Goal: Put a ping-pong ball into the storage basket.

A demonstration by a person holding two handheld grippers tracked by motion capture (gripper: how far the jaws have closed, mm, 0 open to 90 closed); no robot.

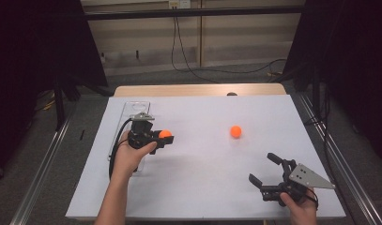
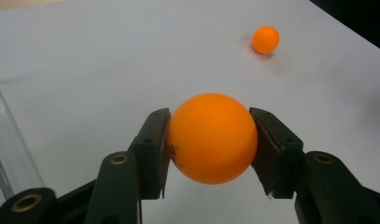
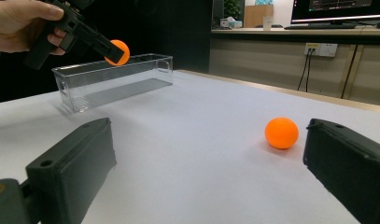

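orange balls (image 1: 235,131): 2 | clear bins (image 3: 114,81): 1 | tongs (image 1: 268,168): 2 | white table (image 1: 202,187): 1

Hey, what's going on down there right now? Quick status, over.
Left claw shut on an orange ball, held up beside clear bin. Right claw open, empty. Second ball loose on the table. Nothing in the way.

Clear glossy plastic bin (image 3: 114,81); matt orange balls (image 3: 281,132); matt white tabletop (image 1: 202,178).

— Where's the clear bin (image 1: 132,112)?
— Along the table's (image 1: 202,187) left edge.
— And the balls?
— One ball (image 1: 165,134) just right of the bin, off the table; the other ball (image 1: 235,131) farther right, on the table.
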